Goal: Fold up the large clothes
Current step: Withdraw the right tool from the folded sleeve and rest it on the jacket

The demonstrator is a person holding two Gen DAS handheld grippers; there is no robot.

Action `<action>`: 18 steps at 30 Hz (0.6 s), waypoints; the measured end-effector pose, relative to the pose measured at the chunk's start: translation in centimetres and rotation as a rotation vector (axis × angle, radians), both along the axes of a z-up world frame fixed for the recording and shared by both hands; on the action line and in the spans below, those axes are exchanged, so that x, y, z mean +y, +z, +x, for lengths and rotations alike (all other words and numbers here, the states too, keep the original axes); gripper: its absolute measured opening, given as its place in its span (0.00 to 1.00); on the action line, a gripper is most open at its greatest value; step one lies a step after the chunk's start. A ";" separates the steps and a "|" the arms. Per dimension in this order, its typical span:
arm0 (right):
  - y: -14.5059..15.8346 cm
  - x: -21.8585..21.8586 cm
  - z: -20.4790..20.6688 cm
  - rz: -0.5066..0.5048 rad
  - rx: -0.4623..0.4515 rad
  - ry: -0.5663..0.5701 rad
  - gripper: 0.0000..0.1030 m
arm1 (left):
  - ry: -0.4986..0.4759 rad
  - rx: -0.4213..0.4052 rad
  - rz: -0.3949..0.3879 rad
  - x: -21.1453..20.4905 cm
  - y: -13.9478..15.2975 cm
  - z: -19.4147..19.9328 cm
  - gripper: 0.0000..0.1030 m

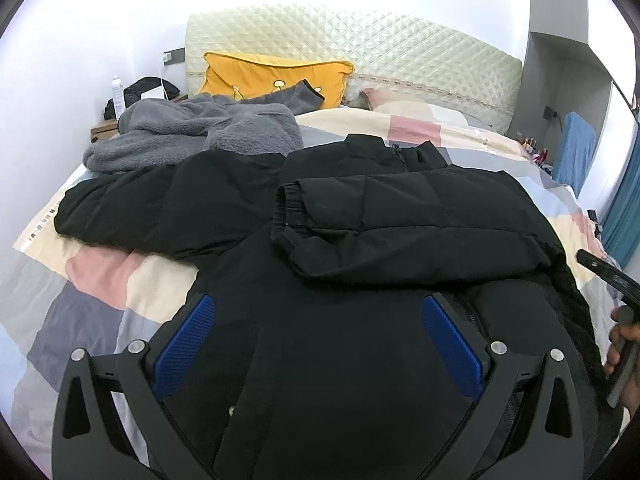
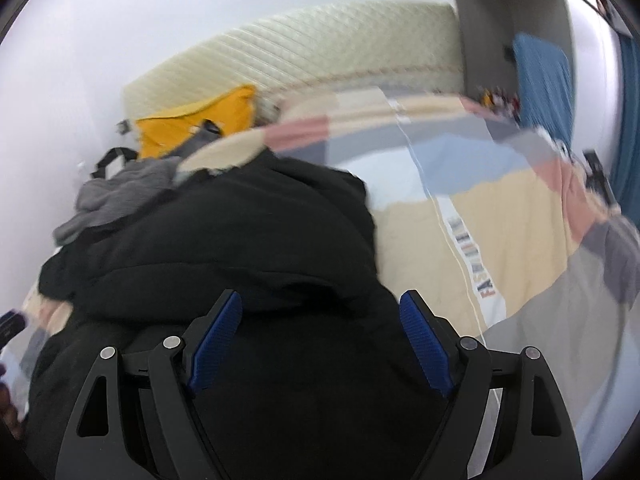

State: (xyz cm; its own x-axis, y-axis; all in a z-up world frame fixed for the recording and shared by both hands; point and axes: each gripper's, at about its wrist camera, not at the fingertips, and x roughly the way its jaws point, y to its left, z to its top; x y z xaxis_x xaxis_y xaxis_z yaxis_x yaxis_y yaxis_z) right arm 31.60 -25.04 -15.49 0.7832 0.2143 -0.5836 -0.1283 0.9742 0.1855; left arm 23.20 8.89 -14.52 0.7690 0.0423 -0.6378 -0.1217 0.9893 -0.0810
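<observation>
With both your left gripper (image 1: 318, 344) and right gripper (image 2: 320, 344) spread wide, gripping nothing, the puffy black padded jacket (image 1: 360, 240) on the pastel patchwork quilt (image 1: 100, 280) risked unfolding (its folded sleeve (image 1: 400, 216) lay loose).

The jacket (image 1: 340, 240) lies on the quilt (image 1: 120, 280), across the near part of the bed. One sleeve (image 1: 384, 224) is folded over the jacket body; the other (image 1: 152, 208) extends left onto the quilt. A fleece (image 1: 200, 132) lies behind the jacket at the left, touching it. A cushion (image 1: 276, 76) stands behind the fleece, against the headboard (image 1: 400, 52). Left of the bed, a bag (image 1: 148, 88) and a bottle (image 1: 117, 96) stand near the wall. Right of the bed, a towel (image 1: 576, 148) hangs.
</observation>
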 end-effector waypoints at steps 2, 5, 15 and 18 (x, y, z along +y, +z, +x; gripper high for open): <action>1.4 0.5 -2.1 0.024 -0.037 0.016 0.78 | 0.008 -0.010 0.001 0.0 0.4 -0.6 1.00; 2.7 1.4 -4.3 0.034 -0.062 0.043 0.78 | 0.010 -0.027 -0.006 -0.2 1.1 -1.8 1.00; 6.0 2.8 -12.0 0.005 -0.184 0.075 0.78 | -0.015 -0.065 -0.009 -1.5 2.5 -4.9 1.00; 6.5 3.2 -13.2 -0.008 -0.194 0.093 0.79 | -0.021 -0.065 0.005 -1.9 2.3 -5.3 1.00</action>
